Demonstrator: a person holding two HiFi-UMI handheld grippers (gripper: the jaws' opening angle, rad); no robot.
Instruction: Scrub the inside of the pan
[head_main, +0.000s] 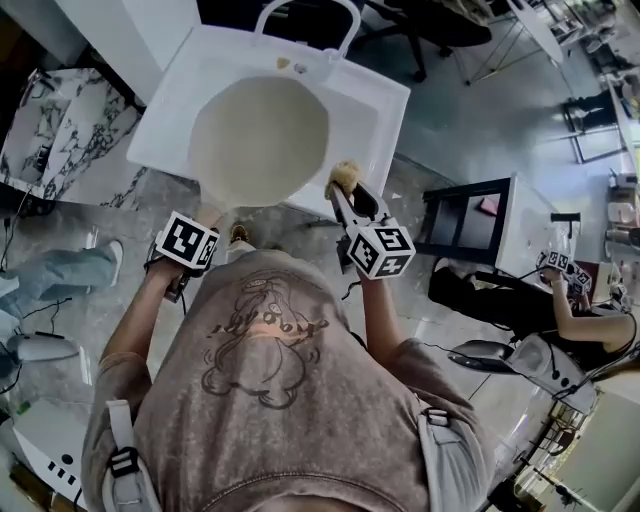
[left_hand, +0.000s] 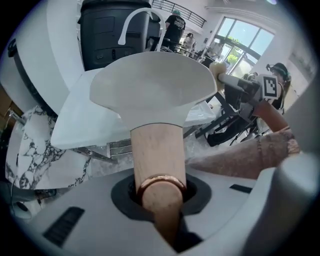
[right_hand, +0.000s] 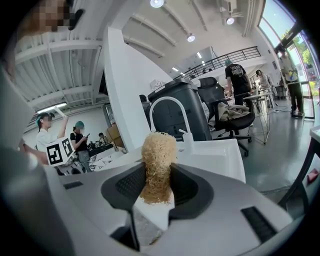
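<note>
Pan (head_main: 258, 140), round and cream-coloured with a pale wooden handle (left_hand: 157, 150), is over the basin of the white rectangular sink (head_main: 385, 95). Its inside faces up toward my head camera. The handle points back at me and has a copper-coloured ring near its end.

Left gripper (left_hand: 161, 192): jaws are closed tight on the end of the wooden handle, and they carry the pan. The handle runs straight out between them to the bowl.

Right gripper (right_hand: 157, 187): jaws are clamped on a tan fibrous scrubber (right_hand: 158, 160), which stands up out of the jaws with its rounded top free. In the head view the scrubber is just beside the pan's right rim, outside the bowl. I cannot tell whether it touches the rim. The inside of the pan looks plain and pale, with no scrubber in it.

White arched faucet (right_hand: 167, 107) rises at the far edge of the sink. A dark grey bin (right_hand: 190, 115) stands behind it, and a black office chair (right_hand: 225, 107) is just right of the bin. A marble-patterned counter (head_main: 60, 130) lies left of the sink.
</note>
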